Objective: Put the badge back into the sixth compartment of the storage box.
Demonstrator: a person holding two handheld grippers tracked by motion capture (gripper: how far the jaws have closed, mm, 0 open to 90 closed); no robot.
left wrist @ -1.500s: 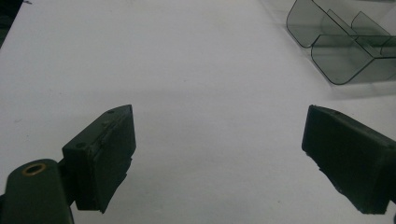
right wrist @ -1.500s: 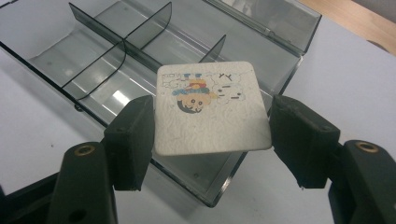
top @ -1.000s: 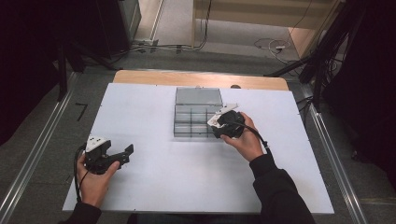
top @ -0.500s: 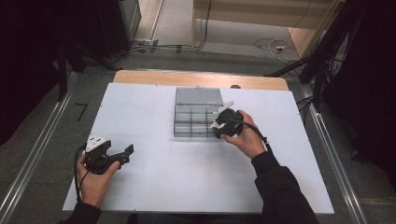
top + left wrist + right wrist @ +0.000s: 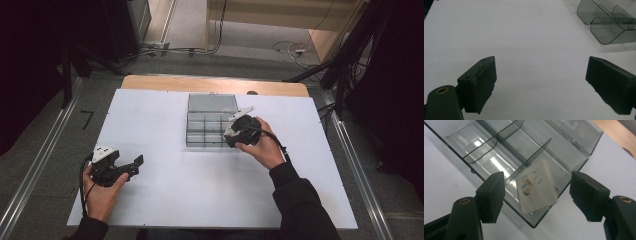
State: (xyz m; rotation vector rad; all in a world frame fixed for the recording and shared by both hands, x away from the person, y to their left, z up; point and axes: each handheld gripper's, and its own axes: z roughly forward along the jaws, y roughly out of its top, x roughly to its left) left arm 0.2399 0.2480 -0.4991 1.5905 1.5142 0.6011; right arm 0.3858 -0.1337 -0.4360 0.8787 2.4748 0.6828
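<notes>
High view. My right gripper (image 5: 235, 131) hangs over the near right corner of the clear smoke-grey plastic compartment box (image 5: 210, 122), which sits at the far middle of the white table top (image 5: 200, 200) with its lid laid open toward the far edge. My left gripper (image 5: 127, 167) rests near the near left edge, well apart from the box, and I take no part in the work with it.

Left gripper view. The left jaws stand wide apart with bare white table between them; nothing is grasped. A rounded corner of the compartment box (image 5: 606, 30) shows at upper right, far off.

Right gripper view. The right gripper (image 5: 537, 187) is released, its jaws spread on either side of a small white printed card (image 5: 537, 187). The card lies tilted in the corner compartment nearest me, one edge leaning against the box (image 5: 499, 150) divider or wall; its blur keeps me from saying whether it has settled. Neither jaw touches it.

Step in hand, as I judge it: placing the card in the box, at the point of release. The next move calls for lifting my right gripper straight up and clear of the wall without nudging the card. If the card stays propped on edge, a light push would seat it flat.
</notes>
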